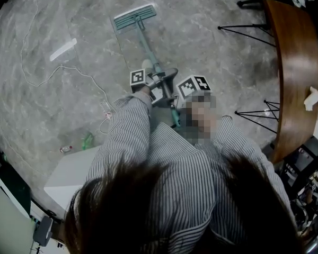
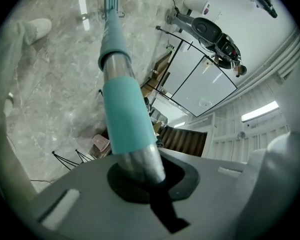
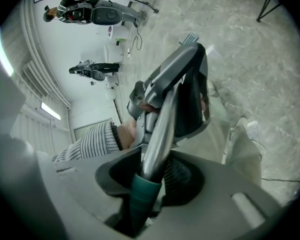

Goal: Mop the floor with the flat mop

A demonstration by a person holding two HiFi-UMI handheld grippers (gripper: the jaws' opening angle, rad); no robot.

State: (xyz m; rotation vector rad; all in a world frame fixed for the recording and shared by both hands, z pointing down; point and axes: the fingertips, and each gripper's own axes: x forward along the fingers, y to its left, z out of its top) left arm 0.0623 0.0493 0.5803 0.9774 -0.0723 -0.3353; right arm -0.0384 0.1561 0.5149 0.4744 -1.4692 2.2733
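Teal-and-steel mop [image 1: 143,36] slanting from the centre of the head view up to its flat head [image 1: 134,18] near the top, pressed on grey marble floor [image 1: 42,105]. Both tools clamped tight on the pole [image 2: 121,99]: left gripper [image 2: 140,176] higher in the head view, nearer the mop's head, right gripper [image 3: 145,176] just below it, by the striped sleeves [image 1: 130,126]. Wooden table [image 1: 294,62] along the right edge, white cable [image 1: 37,83] looping at the left.
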